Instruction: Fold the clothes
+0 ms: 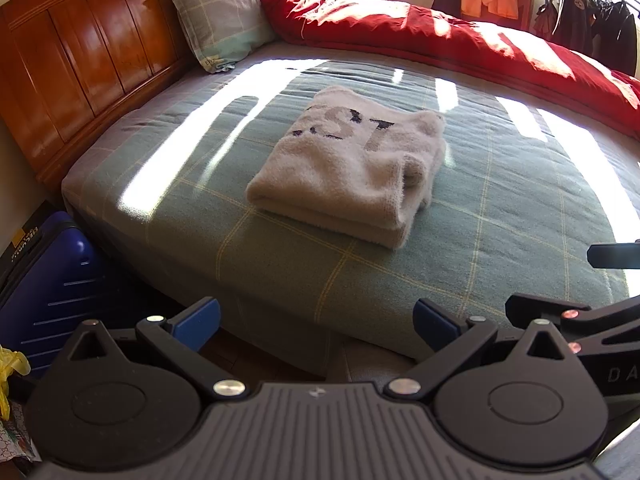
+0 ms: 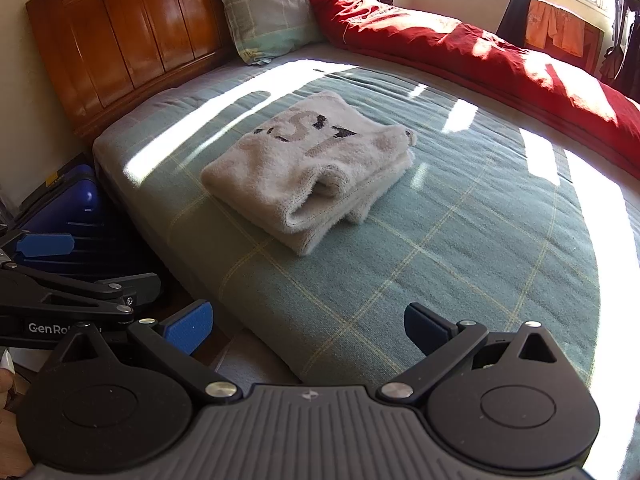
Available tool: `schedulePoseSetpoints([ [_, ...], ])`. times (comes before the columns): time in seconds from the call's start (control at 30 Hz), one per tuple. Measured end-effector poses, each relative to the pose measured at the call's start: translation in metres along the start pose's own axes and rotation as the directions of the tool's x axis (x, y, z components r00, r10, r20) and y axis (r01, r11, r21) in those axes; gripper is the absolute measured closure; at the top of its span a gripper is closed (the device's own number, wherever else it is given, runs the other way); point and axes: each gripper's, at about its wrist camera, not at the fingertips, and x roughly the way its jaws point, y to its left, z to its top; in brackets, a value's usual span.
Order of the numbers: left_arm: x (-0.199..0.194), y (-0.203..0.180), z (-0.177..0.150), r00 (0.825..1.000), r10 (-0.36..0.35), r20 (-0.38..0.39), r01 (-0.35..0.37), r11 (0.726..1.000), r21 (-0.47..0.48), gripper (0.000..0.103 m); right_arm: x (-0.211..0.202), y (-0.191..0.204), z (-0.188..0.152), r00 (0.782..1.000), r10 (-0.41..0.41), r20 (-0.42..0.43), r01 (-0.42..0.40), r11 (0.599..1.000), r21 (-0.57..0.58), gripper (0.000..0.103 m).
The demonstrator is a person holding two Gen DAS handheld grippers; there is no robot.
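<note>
A fuzzy grey sweater with dark lettering lies folded into a thick rectangle in the middle of the green plaid bed; it also shows in the right wrist view as the same folded sweater. My left gripper stands open at the bed's near edge, well short of the sweater, nothing between its blue pads. My right gripper is open too, held back over the bed's near edge, empty. The right gripper's frame shows at the right edge of the left wrist view.
A wooden headboard and a plaid pillow stand at the left. A red duvet is bunched along the far side. A blue suitcase sits on the floor beside the bed. Clothes hang on a rack by the window.
</note>
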Motion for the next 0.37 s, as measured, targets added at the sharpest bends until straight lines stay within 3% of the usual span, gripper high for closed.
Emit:
schedulePoseSetpoints([
  [0.37, -0.0006, -0.0007, -0.0027, 1.0, 0.001, 0.008, -0.001, 1.0, 0.001, 0.001, -0.001, 0.0, -0.0003, 1.0, 0.002, 0.003, -0.002, 1.0, -0.003, 0.0],
])
